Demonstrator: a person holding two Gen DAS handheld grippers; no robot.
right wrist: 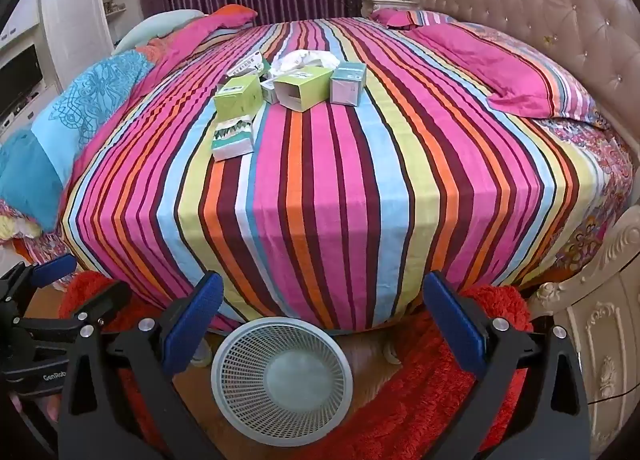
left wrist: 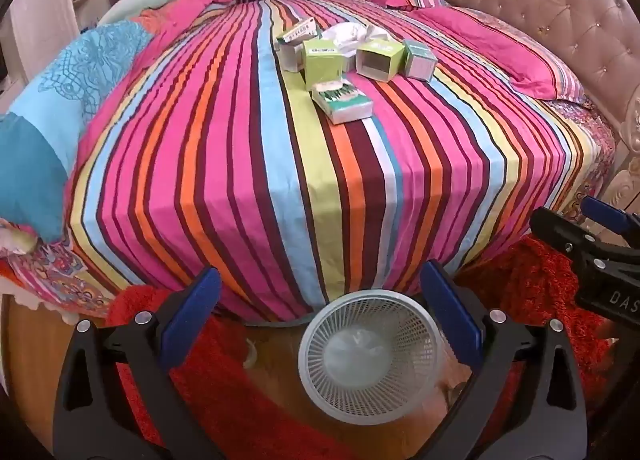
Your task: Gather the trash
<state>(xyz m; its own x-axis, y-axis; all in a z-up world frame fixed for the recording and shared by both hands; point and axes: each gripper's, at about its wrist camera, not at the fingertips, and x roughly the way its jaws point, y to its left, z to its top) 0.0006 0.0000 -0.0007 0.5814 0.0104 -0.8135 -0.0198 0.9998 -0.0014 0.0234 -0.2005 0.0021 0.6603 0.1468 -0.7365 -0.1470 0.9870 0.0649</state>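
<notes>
Several small cardboard boxes lie on the striped bed: a teal and white box (left wrist: pixel 342 103) (right wrist: pixel 233 139) nearest, green boxes (left wrist: pixel 323 60) (right wrist: pixel 237 97), an open-ended green box (left wrist: pixel 378 58) (right wrist: pixel 303 90), a pale blue box (left wrist: pixel 419 59) (right wrist: pixel 347 85) and crumpled white paper (left wrist: pixel 348 34) (right wrist: pixel 306 58). A white mesh basket (left wrist: pixel 370 352) (right wrist: pixel 282 374) stands on the floor below the bed edge. My left gripper (left wrist: pixel 320 312) is open and empty above the basket. My right gripper (right wrist: pixel 322 320) is open and empty, also over the basket. Each gripper shows in the other's view: the right (left wrist: pixel 592 244), the left (right wrist: pixel 40 300).
The striped bedspread (left wrist: pixel 280 180) (right wrist: pixel 340 188) hangs over the bed edge. Pink pillows (left wrist: pixel 500 48) (right wrist: pixel 520 72) and a tufted headboard (right wrist: pixel 540 0) are at the right, a blue quilt (left wrist: pixel 60 108) at the left. A red shaggy rug (right wrist: pixel 440 400) covers the wooden floor.
</notes>
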